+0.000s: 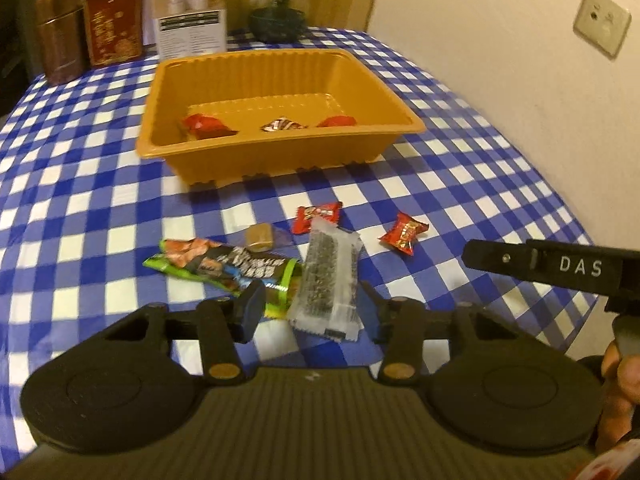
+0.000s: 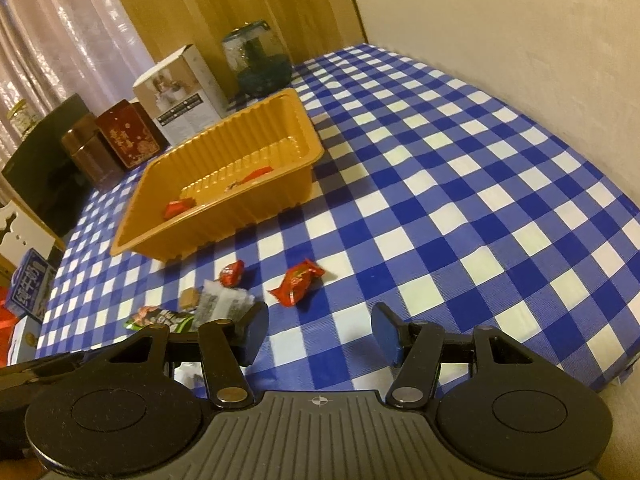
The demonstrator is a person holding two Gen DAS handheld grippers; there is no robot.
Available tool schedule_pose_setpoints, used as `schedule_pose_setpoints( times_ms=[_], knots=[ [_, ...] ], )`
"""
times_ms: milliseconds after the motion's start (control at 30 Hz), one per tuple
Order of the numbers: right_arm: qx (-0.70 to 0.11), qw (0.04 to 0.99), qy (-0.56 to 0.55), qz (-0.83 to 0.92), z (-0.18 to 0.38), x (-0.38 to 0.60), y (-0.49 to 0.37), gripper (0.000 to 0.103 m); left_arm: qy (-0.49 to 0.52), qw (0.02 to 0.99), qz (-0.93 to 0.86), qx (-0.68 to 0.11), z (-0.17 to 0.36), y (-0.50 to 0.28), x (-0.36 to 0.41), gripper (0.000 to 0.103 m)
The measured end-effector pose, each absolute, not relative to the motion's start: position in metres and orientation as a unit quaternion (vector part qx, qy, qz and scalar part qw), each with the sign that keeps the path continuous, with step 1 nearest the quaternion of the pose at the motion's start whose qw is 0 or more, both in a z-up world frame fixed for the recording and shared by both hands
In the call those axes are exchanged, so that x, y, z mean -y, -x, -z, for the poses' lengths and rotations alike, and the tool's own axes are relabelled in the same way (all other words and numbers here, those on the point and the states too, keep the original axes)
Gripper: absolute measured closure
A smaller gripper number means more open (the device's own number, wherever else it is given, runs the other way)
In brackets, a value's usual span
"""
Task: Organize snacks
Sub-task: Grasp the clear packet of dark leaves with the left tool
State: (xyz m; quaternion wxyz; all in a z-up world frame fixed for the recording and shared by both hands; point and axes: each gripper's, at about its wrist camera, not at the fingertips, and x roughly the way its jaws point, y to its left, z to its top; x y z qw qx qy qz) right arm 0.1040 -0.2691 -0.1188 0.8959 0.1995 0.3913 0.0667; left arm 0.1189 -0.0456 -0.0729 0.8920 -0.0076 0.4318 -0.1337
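With three candies already in the orange tray (image 1: pixel 280 148), the left gripper (image 1: pixel 312 304) hovers, fingers wide and empty, around the clear-wrapped seaweed bar (image 1: pixel 330 276) on the checkered surface (image 1: pixel 100 216), likely needing to close, while the right gripper (image 2: pixel 320 334) waits open, holding nothing.

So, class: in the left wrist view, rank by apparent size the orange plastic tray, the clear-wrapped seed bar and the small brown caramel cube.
1. Orange plastic tray
2. Clear-wrapped seed bar, though it lies nearer the camera
3. Small brown caramel cube
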Motion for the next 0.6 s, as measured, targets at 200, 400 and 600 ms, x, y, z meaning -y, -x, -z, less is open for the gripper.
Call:
schedule_pose_setpoints(
  times_ms=[200,400,600],
  knots=[
    [-0.396,0.892,-0.209,-0.061,0.127,0.274,-0.111,0.045,-0.022,0.891,0.156,-0.426,0.084,-0.130,0.060,0.064],
    [-0.398,0.890,-0.218,-0.054,0.132,0.276,-0.118,0.045,-0.051,0.890,0.173,-0.420,0.090,-0.137,0.071,0.065],
    [-0.399,0.889,-0.219,-0.053,0.134,0.274,-0.123,0.045,-0.093,0.882,0.180,-0.426,0.100,-0.139,0.085,0.065]
  ],
)
